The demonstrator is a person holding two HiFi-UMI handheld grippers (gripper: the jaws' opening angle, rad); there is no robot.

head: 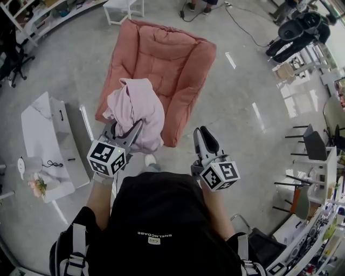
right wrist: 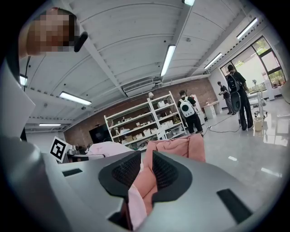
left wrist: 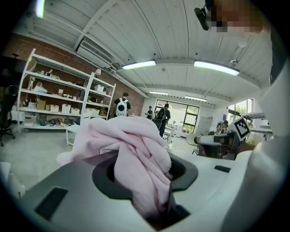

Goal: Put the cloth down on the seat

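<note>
A pale pink cloth (head: 135,108) hangs bunched from my left gripper (head: 126,129), which is shut on it. The bundle sits over the near left corner of the salmon cushioned seat (head: 167,59). In the left gripper view the cloth (left wrist: 131,149) fills the gap of the left gripper (left wrist: 145,181) and hides what lies ahead. My right gripper (head: 204,135) is to the right, just short of the seat's near edge. Its jaws stand a narrow gap apart with nothing gripped; the right gripper (right wrist: 144,170) shows the seat (right wrist: 174,147) through that gap and the cloth (right wrist: 106,148) to its left.
A white low cabinet (head: 48,145) stands on the floor to the left of the seat. A white stool (head: 124,8) is behind the seat. Black chairs (head: 299,32) and a floor cable (head: 242,27) are at the far right. People (left wrist: 121,106) stand by distant shelves.
</note>
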